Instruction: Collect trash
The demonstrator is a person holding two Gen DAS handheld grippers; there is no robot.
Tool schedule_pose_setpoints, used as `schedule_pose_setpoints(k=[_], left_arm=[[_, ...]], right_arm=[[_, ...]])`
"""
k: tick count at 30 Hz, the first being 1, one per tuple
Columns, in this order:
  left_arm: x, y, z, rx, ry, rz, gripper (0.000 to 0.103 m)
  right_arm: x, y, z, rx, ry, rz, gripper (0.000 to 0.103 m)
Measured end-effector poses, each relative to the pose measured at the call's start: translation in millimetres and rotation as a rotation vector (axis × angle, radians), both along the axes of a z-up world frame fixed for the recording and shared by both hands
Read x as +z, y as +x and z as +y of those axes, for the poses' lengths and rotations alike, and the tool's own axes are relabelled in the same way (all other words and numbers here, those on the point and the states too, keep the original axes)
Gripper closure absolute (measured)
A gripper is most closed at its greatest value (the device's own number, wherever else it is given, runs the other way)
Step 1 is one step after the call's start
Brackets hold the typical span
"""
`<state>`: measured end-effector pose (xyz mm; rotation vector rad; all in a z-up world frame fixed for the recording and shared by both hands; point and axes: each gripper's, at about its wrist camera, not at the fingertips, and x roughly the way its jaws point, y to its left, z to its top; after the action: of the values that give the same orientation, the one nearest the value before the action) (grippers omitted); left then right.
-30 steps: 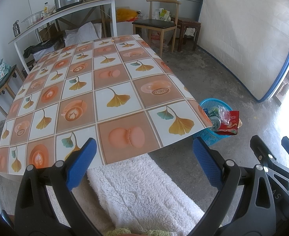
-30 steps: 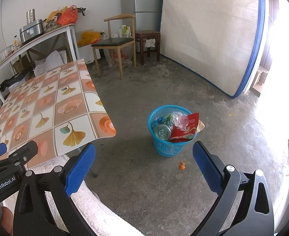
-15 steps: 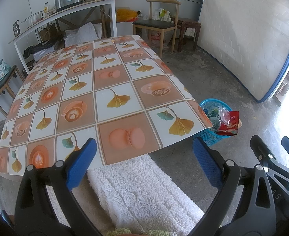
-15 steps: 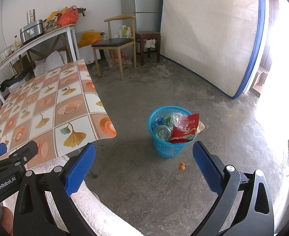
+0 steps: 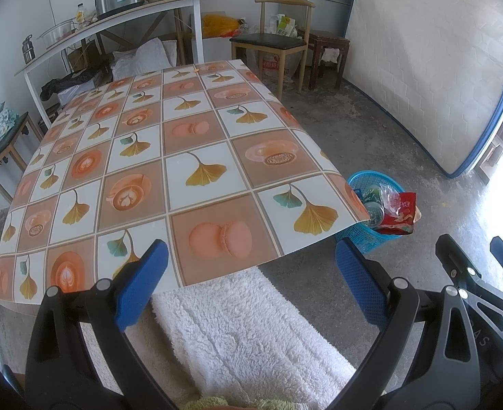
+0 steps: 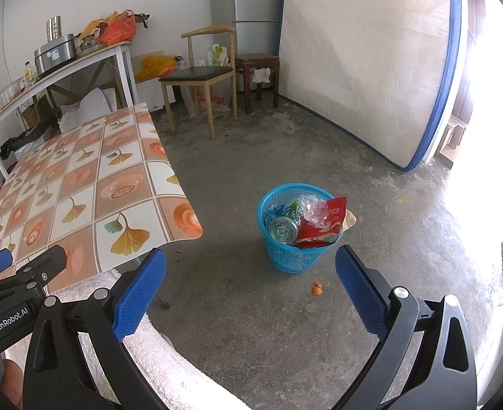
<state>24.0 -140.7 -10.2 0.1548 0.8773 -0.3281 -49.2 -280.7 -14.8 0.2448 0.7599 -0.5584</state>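
A blue plastic basket (image 6: 297, 256) stands on the concrete floor, holding a red snack bag (image 6: 323, 220), a can (image 6: 282, 229) and clear plastic. It also shows in the left wrist view (image 5: 374, 239), partly behind the table corner. A small orange scrap (image 6: 317, 288) lies on the floor just in front of the basket. My right gripper (image 6: 251, 294) is open and empty, held above the floor short of the basket. My left gripper (image 5: 248, 283) is open and empty over the near edge of the table (image 5: 169, 157).
The table has a patterned orange and white cloth. A white shaggy rug (image 5: 251, 335) lies under its near edge. A wooden chair (image 6: 200, 78), a stool (image 6: 256, 65), a mattress (image 6: 364, 61) against the wall and a cluttered shelf (image 5: 114, 10) stand behind.
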Motion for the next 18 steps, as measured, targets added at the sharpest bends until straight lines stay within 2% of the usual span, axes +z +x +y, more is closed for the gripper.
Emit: schedule_pose_setpoints(k=[18], left_arm=[[-0.2, -0.7, -0.2, 0.001, -0.001, -0.001, 0.008]], right_arm=[[-0.8, -0.9, 1.0, -0.002, 0.0, -0.002, 0.006]])
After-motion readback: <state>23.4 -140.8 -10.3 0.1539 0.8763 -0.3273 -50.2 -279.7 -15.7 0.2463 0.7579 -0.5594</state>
